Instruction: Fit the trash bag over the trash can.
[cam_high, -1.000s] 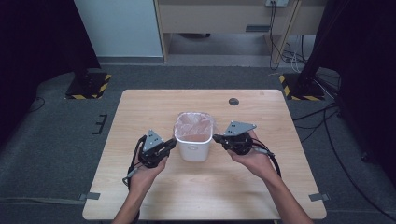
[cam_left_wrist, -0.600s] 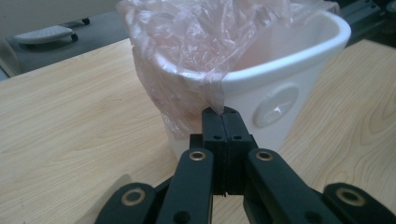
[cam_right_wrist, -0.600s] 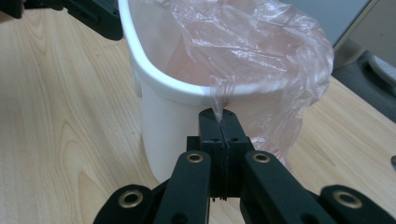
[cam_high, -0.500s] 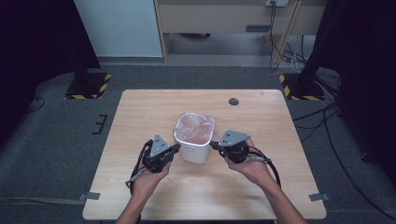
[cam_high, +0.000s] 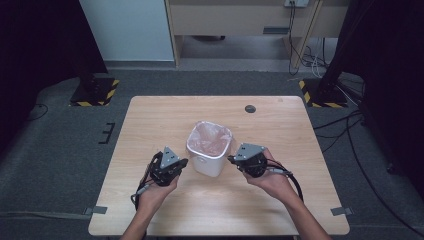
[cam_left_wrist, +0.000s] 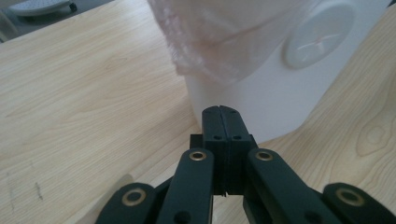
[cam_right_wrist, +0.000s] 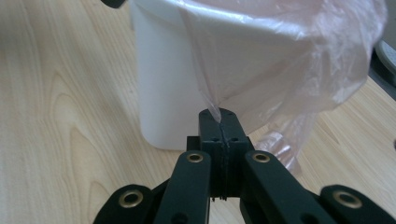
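A white bin (cam_high: 210, 152) lined with a pink bag (cam_high: 214, 137) stands at the desk's (cam_high: 150, 120) centre. The left hand-held gripper (cam_high: 184, 161) sits at the bin's 9 o'clock, jaws fully closed on nothing, tip just short of the wall. The right hand-held gripper (cam_high: 231, 159), at 3 o'clock, is closed and appears to pinch the bag's hanging edge (cam_right_wrist: 212, 109), likely to tug the liner snug over the rim.
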